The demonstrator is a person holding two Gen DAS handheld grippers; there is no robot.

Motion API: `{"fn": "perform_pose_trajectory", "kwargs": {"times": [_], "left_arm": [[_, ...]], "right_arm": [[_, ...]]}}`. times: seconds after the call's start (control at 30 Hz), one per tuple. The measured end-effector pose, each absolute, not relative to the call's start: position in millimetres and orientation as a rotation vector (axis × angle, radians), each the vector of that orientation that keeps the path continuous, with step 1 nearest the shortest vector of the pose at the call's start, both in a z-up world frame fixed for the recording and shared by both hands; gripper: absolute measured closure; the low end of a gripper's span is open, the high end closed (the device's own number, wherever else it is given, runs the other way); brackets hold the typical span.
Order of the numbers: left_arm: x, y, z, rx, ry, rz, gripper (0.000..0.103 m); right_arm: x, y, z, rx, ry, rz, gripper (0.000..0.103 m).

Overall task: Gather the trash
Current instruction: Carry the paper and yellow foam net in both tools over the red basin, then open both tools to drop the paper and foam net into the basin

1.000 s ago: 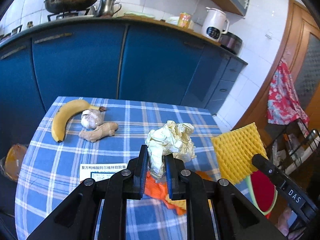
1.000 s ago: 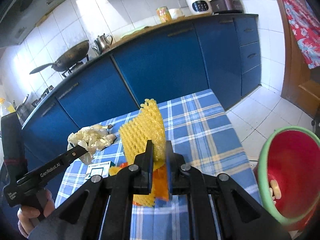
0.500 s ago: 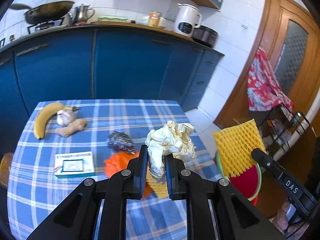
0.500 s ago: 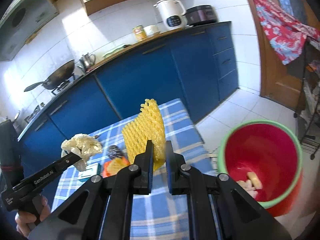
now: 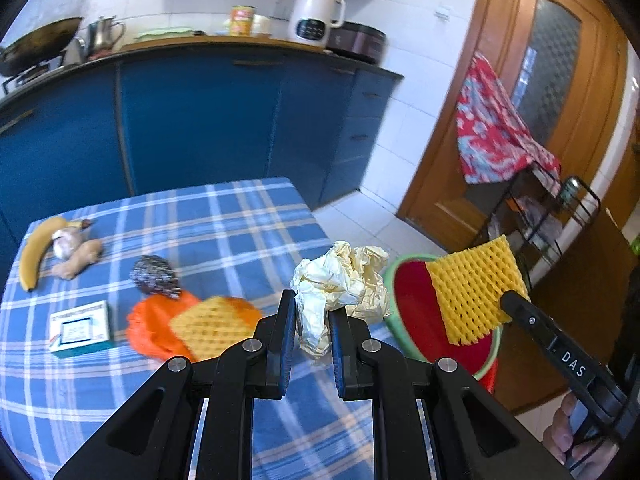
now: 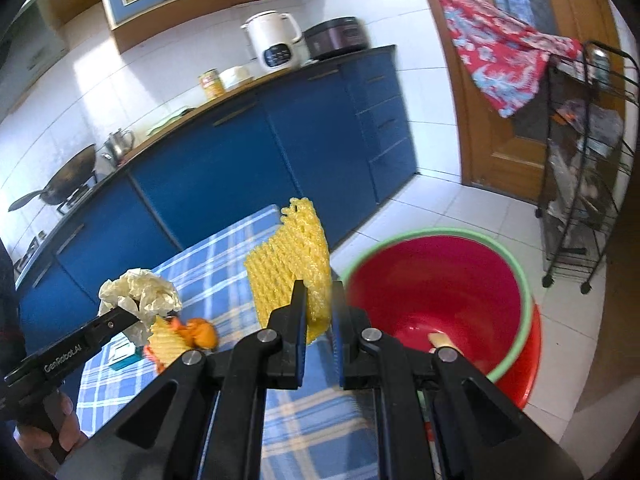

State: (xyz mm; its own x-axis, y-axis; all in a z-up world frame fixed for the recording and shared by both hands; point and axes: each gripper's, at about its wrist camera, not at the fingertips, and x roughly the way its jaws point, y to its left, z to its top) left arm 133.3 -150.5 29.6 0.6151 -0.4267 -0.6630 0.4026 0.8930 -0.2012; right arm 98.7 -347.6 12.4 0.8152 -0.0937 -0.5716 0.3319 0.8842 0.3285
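the left tool (image 5: 312, 320) is clenched on a crumpled wad of cream paper (image 5: 344, 280), which bulges up and out beyond its tips, clear of the worktop (image 5: 224, 232). the right tool (image 6: 318, 312) is clenched on a yellow foam fruit net (image 6: 292, 248) that stands up from between its tips.

from the left tool's camera, the right tool (image 5: 508, 300) enters from the lower right with its net (image 5: 472, 288) hanging over the mouth of a red bucket with a green rim (image 5: 412, 292); the bucket sits just right of the paper wad, off the edge of the worktop. from the right tool's camera, the bucket (image 6: 440, 280) lies directly ahead and to the right on the tiled floor, with a few pale scraps (image 6: 440, 340) in its bottom, and the left tool (image 6: 124, 316) with its paper (image 6: 140, 292) comes in from the left, over the blue checked cloth.

ahead and left of the left tool, on the cloth, lie a second yellow foam net (image 5: 208, 324) on an orange plastic bag (image 5: 156, 324), a steel scourer (image 5: 154, 276) touching the bag's far edge, and a small white and teal box (image 5: 80, 328). further left sit a banana (image 5: 34, 252), a garlic bulb (image 5: 68, 236) and a ginger root (image 5: 80, 260), close together.
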Motion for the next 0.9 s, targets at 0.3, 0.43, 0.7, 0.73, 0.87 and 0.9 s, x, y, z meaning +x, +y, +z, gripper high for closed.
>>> {"fn": "perform_pose_trajectory", "kwargs": {"times": [0.3,0.43,0.7,0.73,0.87,0.9], "left_arm": [[131.0,-203.7,14.0,0.037,0.808,-0.55,0.087],[132.2,-223.8,5.3,0.058,0.827,-0.574,0.087],[133.6,-257.5,-12.5,0.098,0.863,-0.614,0.087],[134.2,-262.5,-16.2,0.105,0.87,-0.621,0.087],[136.1,-277.3,-27.5,0.125,0.894,-0.641,0.087],[136.6,-281.1,-29.7,0.131,0.898,-0.645,0.087]], "right_arm": [[85.8,-386.0,-11.7,0.487,0.609,-0.317,0.089],[82.9,-400.9,-21.9,0.512,0.62,-0.348,0.089],[78.5,-425.0,-41.0,0.565,0.64,-0.396,0.087],[78.3,-427.1,-43.8,0.567,0.645,-0.398,0.087],[78.2,-434.5,-52.2,0.578,0.659,-0.409,0.087],[77.7,-436.5,-54.4,0.586,0.66,-0.417,0.087]]}}
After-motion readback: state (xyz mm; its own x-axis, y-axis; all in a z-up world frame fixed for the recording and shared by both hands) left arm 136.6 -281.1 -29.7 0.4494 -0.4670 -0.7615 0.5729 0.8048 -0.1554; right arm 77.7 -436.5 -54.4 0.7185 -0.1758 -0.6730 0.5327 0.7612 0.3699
